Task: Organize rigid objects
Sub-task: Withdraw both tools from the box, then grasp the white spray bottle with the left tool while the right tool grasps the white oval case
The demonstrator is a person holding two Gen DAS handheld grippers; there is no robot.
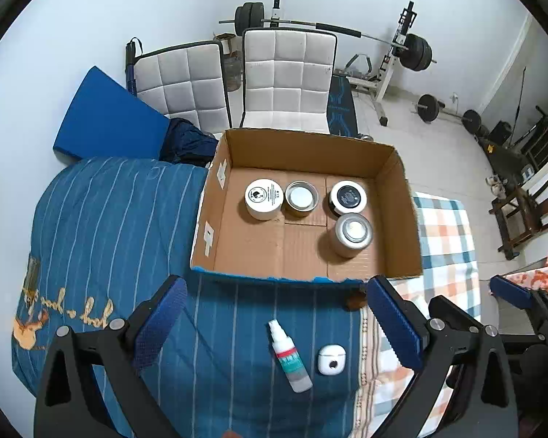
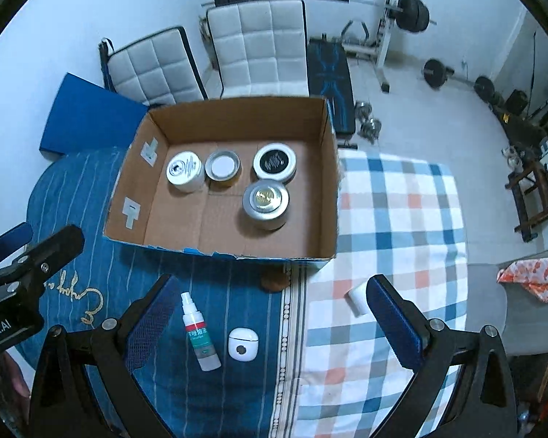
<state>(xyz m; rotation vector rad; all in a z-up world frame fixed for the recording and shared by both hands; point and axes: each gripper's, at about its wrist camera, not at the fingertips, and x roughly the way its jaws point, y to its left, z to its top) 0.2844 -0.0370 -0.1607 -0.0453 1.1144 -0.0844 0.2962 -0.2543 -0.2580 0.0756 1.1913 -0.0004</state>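
Note:
An open cardboard box (image 1: 409, 219) (image 2: 330, 182) sits on the bed and holds several round jars: a white one (image 1: 263, 199), an open tin (image 1: 301, 198), a black-lidded one (image 1: 348, 197) and a silver-lidded one (image 1: 351, 233) (image 2: 266, 202). In front of the box, on the blue striped cover, lie a small spray bottle (image 1: 290, 357) (image 2: 200, 332) and a white earbud case (image 1: 330, 359) (image 2: 242, 343). A small white cylinder (image 2: 358, 301) lies on the checked cloth by my right gripper's right finger. My left gripper (image 1: 277, 325) and right gripper (image 2: 272, 321) hover above these, both open and empty.
A small brown object (image 2: 274, 283) lies under the box's front edge. Two white padded chairs (image 1: 288, 76) and a blue pad (image 1: 106, 120) stand behind the bed. Weight benches and barbells (image 1: 416, 51) fill the floor at the back right. The checked cloth (image 2: 402, 219) covers the bed's right side.

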